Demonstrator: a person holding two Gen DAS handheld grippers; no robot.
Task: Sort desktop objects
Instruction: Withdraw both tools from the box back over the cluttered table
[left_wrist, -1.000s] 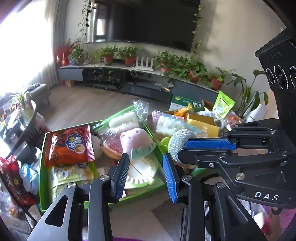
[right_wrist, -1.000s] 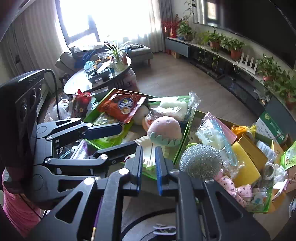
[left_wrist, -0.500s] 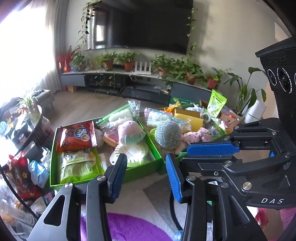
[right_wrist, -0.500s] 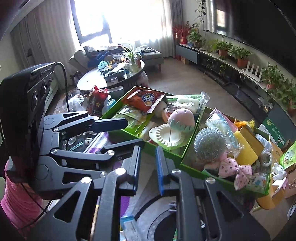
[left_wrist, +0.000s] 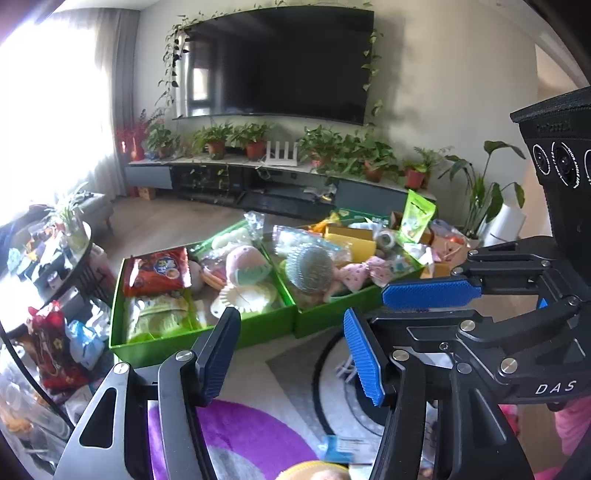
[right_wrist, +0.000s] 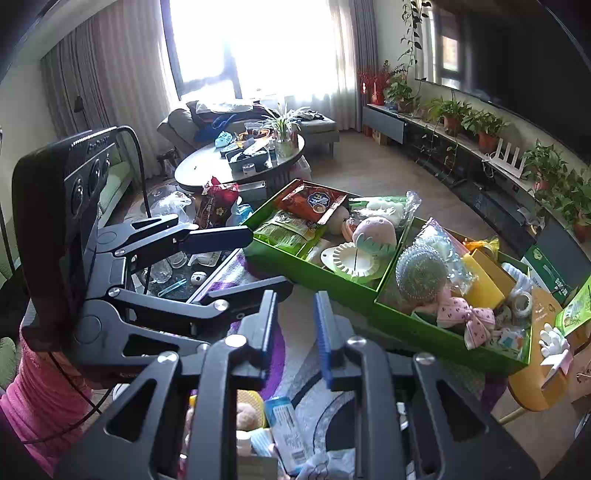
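My left gripper (left_wrist: 291, 350) just opening, empty | my right gripper (right_wrist: 295, 325) just opening, empty | rug items under my fingers cut off, blurred | round table (right_wrist: 207, 166) clear only from right

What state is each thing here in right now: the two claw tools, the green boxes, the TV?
left gripper: jaws apart, just been opening, nothing between them.
right gripper: jaws a little apart, just been opening, nothing between them.
left green box: open-topped, full of snack packets and toys.
right green box: open-topped, full, steel scourer on top.
TV: screen dark.
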